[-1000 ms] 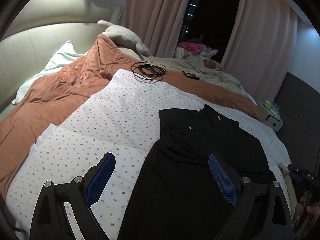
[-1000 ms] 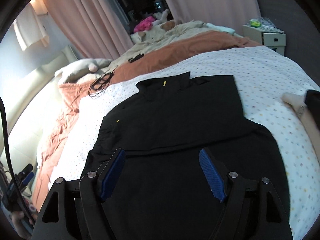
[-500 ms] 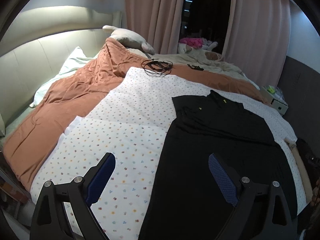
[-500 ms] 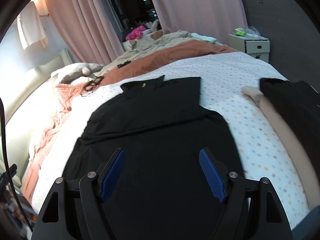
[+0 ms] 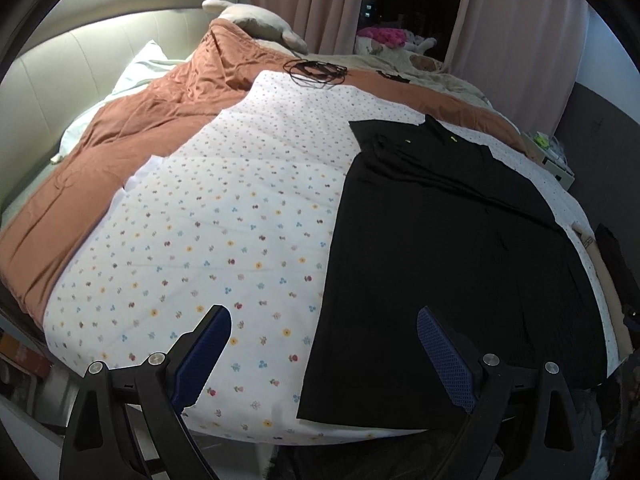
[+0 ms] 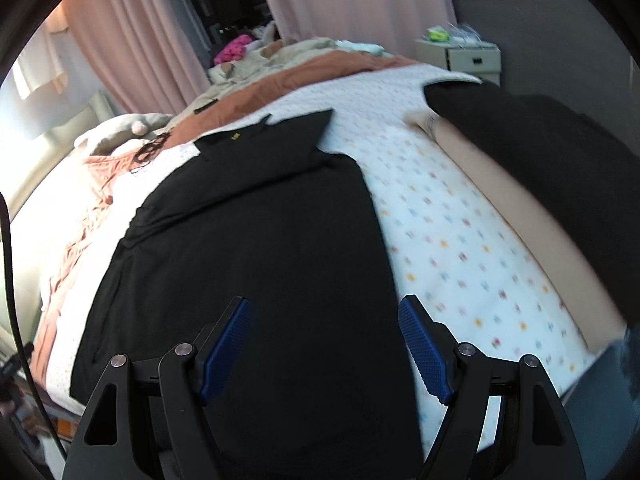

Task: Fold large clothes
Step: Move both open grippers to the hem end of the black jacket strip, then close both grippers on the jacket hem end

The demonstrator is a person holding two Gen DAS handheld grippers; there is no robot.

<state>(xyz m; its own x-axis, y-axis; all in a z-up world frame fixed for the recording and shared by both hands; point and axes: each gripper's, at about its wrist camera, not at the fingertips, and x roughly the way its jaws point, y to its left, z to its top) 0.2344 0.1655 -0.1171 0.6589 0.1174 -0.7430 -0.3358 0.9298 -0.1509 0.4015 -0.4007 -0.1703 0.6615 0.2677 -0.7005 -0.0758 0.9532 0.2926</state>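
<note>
A large black shirt (image 5: pixel 452 256) lies flat on the flower-print white quilt (image 5: pixel 224 216), collar at the far end with its sleeves folded in, hem at the near bed edge. My left gripper (image 5: pixel 324 348) is open above the near edge, straddling the shirt's left hem corner with nothing between its blue pads. In the right wrist view the same black shirt (image 6: pixel 260 248) fills the middle. My right gripper (image 6: pixel 324 336) hangs open over the shirt's lower right part, empty.
An orange duvet (image 5: pixel 132 120) covers the left and far side, with a tangle of black cable (image 5: pixel 316 70) on it. A folded black and beige pile (image 6: pixel 540 184) lies at the right edge of the bed. A bedside cabinet (image 6: pixel 460 56) stands beyond.
Both grippers have pulled back toward the foot of the bed and sunk. The whole shirt down to its hem now shows. Both stayed open.
</note>
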